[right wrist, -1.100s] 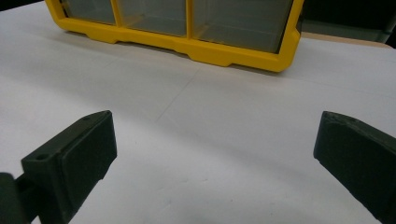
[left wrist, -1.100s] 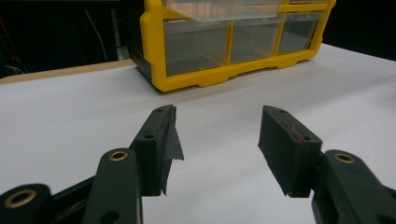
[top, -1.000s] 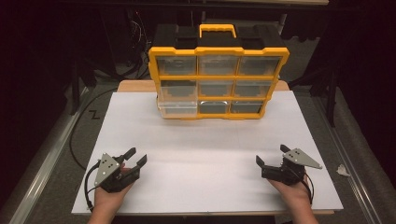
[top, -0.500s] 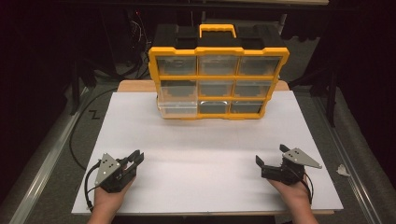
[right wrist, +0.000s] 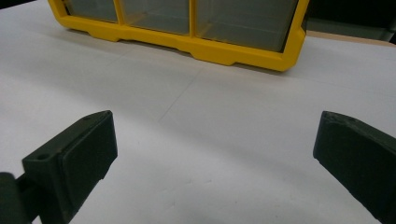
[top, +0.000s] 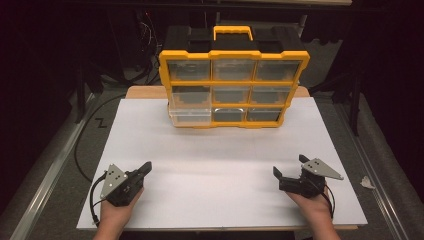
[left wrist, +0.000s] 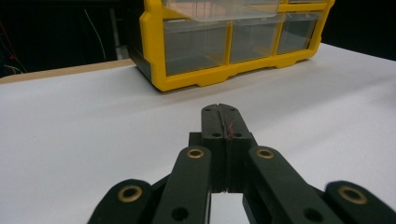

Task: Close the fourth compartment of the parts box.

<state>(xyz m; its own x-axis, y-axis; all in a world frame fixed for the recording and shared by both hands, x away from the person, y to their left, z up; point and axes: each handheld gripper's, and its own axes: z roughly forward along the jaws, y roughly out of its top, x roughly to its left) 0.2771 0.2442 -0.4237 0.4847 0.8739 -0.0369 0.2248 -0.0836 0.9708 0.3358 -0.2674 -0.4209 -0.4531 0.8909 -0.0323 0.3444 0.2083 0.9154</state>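
Bright white tabletop (top: 220,165), dark surroundings, slightly soft focus.

No text, label, brand or number can be read anywhere. The yellow organizer case (top: 234,77) at 12 o'clock on the table shows plain clear drawer fronts and a bare frame, with no lettering legible. The grey plates on the gripper at 7 o'clock and the gripper at 5 o'clock carry no readable marks either.
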